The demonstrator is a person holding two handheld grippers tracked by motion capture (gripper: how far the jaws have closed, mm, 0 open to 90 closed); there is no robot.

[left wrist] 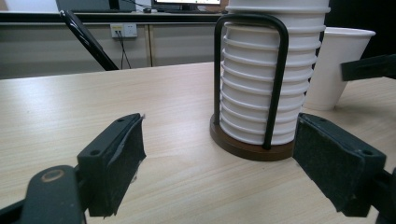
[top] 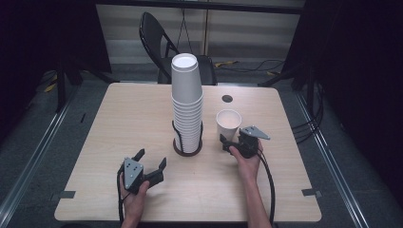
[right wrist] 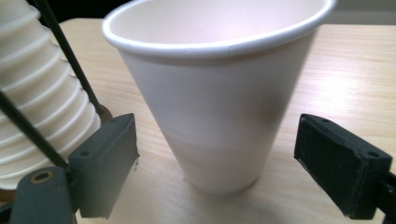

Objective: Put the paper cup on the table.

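Both fingers of my right gripper (right wrist: 219,154) stood apart either side of the paper cup (right wrist: 219,93), which sat upright on the table (top: 119,118) beside the stack (top: 187,104). I judged it light, thin-walled, easily crushed; grip low, gently. My left gripper (top: 151,160) gaped, holding nothing.

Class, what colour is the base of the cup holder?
Dark brown base; the left gripper view shows it best.

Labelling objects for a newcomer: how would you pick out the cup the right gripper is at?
On the wooden table, find the tall cup stack in its holder. The single paper cup stands right of it, mouth up, between the right gripper's open jaws.
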